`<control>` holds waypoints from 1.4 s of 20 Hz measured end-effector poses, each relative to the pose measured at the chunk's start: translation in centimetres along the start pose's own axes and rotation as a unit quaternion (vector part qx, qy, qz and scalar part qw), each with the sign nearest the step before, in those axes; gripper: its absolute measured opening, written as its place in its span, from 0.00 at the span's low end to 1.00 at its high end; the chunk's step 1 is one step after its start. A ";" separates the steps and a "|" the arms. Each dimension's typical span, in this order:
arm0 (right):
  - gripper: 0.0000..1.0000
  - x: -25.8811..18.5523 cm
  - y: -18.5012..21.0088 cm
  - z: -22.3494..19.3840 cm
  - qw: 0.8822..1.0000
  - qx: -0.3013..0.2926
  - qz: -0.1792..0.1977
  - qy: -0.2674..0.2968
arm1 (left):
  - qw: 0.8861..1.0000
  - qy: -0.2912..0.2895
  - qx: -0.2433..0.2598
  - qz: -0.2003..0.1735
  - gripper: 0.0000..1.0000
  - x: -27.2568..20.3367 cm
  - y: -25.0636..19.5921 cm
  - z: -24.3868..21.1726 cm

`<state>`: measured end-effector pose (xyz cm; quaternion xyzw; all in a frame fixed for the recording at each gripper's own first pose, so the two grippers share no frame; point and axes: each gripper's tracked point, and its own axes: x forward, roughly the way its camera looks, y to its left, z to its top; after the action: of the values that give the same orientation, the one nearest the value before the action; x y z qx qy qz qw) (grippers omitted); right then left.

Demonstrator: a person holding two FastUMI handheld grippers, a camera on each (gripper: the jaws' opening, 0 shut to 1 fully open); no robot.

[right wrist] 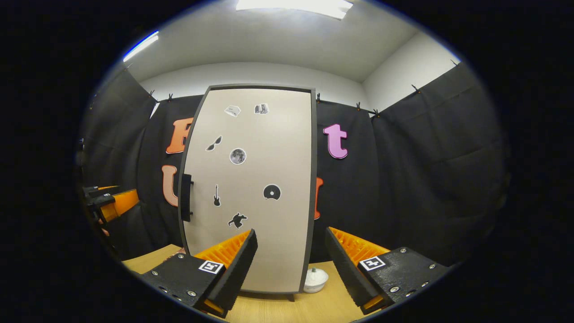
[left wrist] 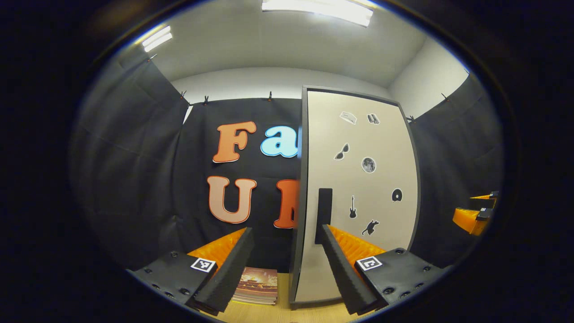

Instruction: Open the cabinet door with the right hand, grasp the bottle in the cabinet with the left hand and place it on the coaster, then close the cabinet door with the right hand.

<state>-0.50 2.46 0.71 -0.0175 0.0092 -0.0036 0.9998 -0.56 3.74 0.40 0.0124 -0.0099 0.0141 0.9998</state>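
Note:
The cabinet's beige door (left wrist: 358, 188) is shut and hides the inside; it carries several small stickers and a black vertical handle (left wrist: 324, 215) near its left edge. My left gripper (left wrist: 287, 231) is open and empty, held in front of the door's handle side and apart from it. In the right gripper view the same door (right wrist: 251, 188) and its handle (right wrist: 185, 197) stand straight ahead. My right gripper (right wrist: 291, 233) is open and empty, facing the door's lower right part. The left gripper (right wrist: 105, 197) appears far off at the left edge.
The cabinet stands on a wooden table (right wrist: 278, 309). A stack of magazines (left wrist: 258, 285) lies left of the cabinet. A small white round object (right wrist: 315, 280) sits on the table by the cabinet's right foot. Black cloth walls close in all sides.

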 end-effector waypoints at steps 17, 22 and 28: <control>0.94 4.3 10.2 -1.1 0.995 0.029 0.096 0.030 | 0.998 0.005 0.029 0.054 0.98 -1.9 6.8 -0.4; 0.94 6.7 16.0 -1.9 0.987 0.044 0.144 0.055 | 0.995 0.010 0.031 0.090 0.96 -3.5 10.6 -0.9; 0.94 9.3 23.7 -2.7 0.976 0.040 0.197 0.087 | 0.990 0.026 0.021 0.136 0.96 -5.6 15.7 -2.2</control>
<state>8.92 26.03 -2.98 0.0253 0.0992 0.1916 0.9761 -6.55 19.31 -1.54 0.0319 0.0153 0.1509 0.9879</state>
